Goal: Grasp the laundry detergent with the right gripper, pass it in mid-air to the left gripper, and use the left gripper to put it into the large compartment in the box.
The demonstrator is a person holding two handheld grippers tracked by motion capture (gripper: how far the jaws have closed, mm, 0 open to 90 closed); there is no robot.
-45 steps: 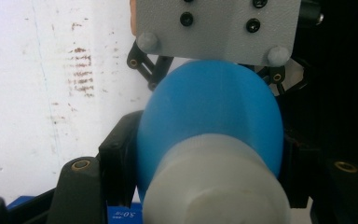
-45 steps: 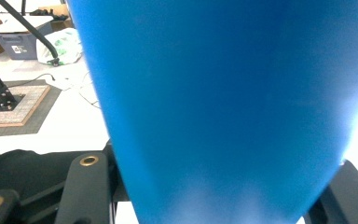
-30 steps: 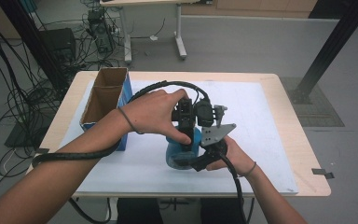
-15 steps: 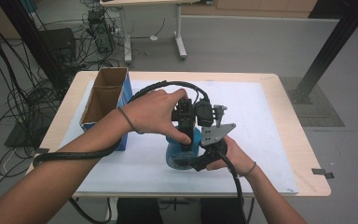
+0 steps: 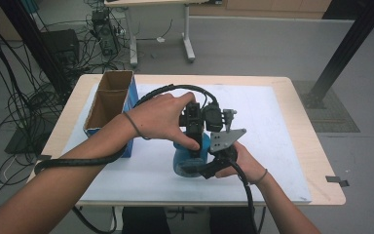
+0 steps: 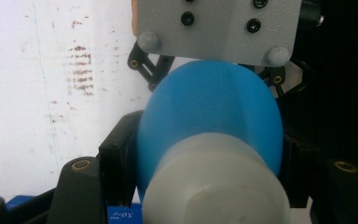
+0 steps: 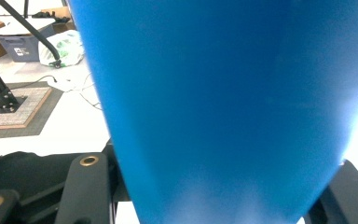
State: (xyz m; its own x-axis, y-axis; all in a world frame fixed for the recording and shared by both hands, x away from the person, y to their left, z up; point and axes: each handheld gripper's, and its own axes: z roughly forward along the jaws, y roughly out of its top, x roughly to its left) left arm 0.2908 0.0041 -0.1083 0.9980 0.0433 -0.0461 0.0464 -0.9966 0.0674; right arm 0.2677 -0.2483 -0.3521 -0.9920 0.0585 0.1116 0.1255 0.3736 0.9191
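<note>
A blue bottle (image 5: 189, 158) with a pale grey cap (image 6: 214, 186) stands on the white sheet near the table's front middle. My left gripper (image 5: 195, 145) comes down on it from above, held by a hand, and its jaws press both sides of the bottle (image 6: 209, 112) just behind the cap. My right gripper (image 5: 198, 168) reaches in from the right at table level, its grey plate (image 5: 227, 139) on top. In the right gripper view the blue body (image 7: 223, 102) sits between the two black jaws.
An open cardboard box with blue sides (image 5: 108, 102) stands at the table's left. The white sheet (image 5: 272, 122) covers most of the wooden table (image 5: 316, 161). A black cable (image 5: 78, 161) trails along the left forearm. Cables and table legs lie on the floor beyond.
</note>
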